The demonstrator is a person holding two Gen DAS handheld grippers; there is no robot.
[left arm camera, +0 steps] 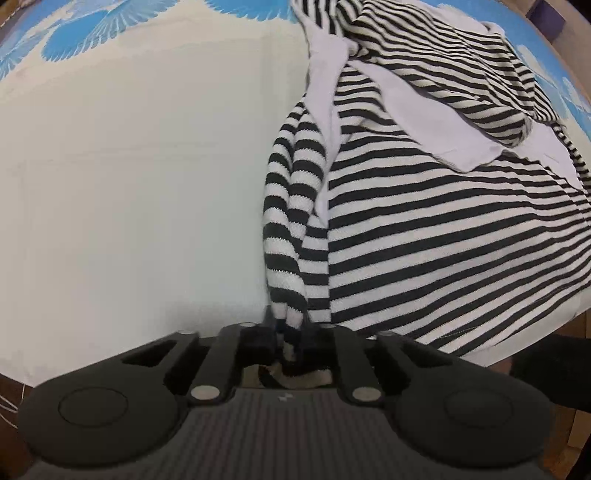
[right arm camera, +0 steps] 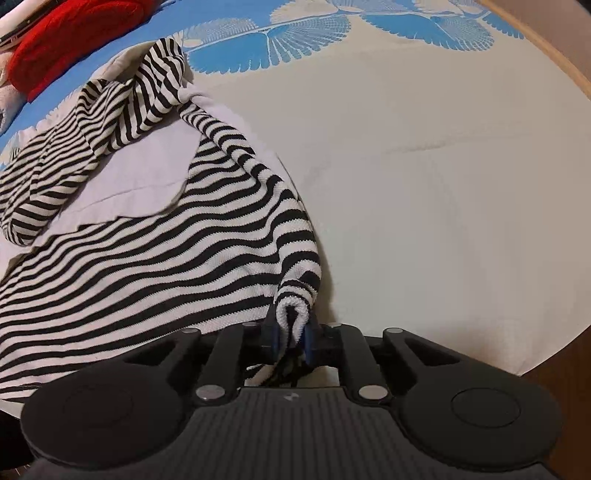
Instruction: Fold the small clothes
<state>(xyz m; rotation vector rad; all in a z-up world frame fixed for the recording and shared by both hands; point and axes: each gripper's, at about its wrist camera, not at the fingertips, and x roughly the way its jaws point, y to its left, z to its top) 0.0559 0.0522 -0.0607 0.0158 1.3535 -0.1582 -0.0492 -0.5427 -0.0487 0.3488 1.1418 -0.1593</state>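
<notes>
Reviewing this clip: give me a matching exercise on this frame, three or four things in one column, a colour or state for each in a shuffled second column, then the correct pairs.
Things:
1. left gripper
2. striped garment
3. red cloth
4. tablecloth

States:
A. cream with a blue leaf print along the far edge
B. lying bunched at the far left corner in the right wrist view
C. shut on a gathered edge of black-and-white fabric
D. spread on the table, pinched at two near corners, sleeves rumpled

Pairs: 1-C, 2-D, 3-B, 4-A. The right gripper pinches the other corner.
</notes>
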